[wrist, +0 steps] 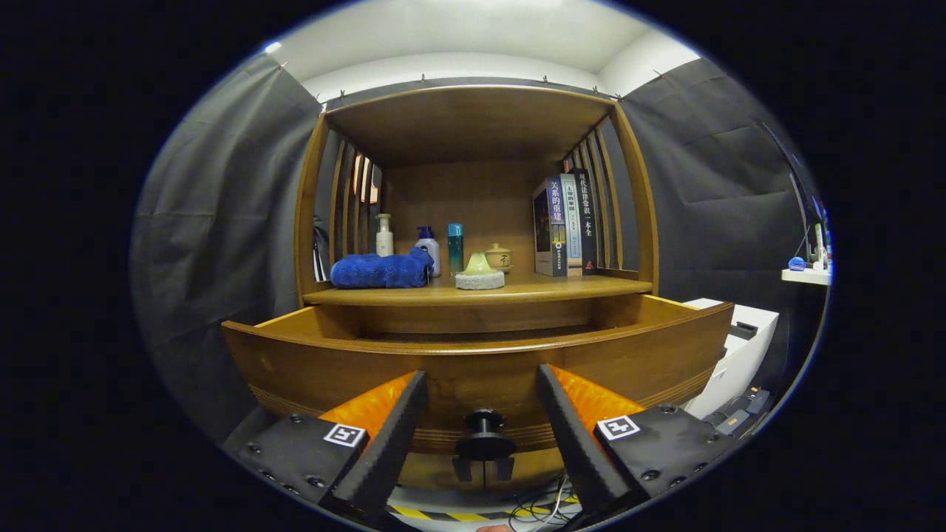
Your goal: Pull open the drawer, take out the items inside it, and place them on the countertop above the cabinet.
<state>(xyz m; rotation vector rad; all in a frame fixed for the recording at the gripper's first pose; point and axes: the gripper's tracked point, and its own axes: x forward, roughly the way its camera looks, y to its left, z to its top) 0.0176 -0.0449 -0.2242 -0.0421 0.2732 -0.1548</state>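
Tongs: released, fingers spread wide with the drawer knob in the gap between them, neither finger touching it.
Drawer: wooden, pulled out from the cabinet toward the tongs; its curved front panel stands just ahead of the fingertips, and its interior is hidden behind that panel.
Desk: the wooden countertop directly above the drawer, inside an open cabinet with slatted sides.
Left part of desk: a blue towel lies near the front edge, with a white pump bottle behind it.
Middle of desk: a second pump bottle, a teal bottle, a small lidded jar, and a pale green piece on a round pad near the front edge.
Right part of desk: three upright books against the right slats.
Handling judgement: the drawer looks stiff and fairly heavy; the knob is the place to hold it. What lies inside cannot be told, so its grip must wait for a look over the panel.
Free space: the front edge right of the pad looks bare enough to set things down.
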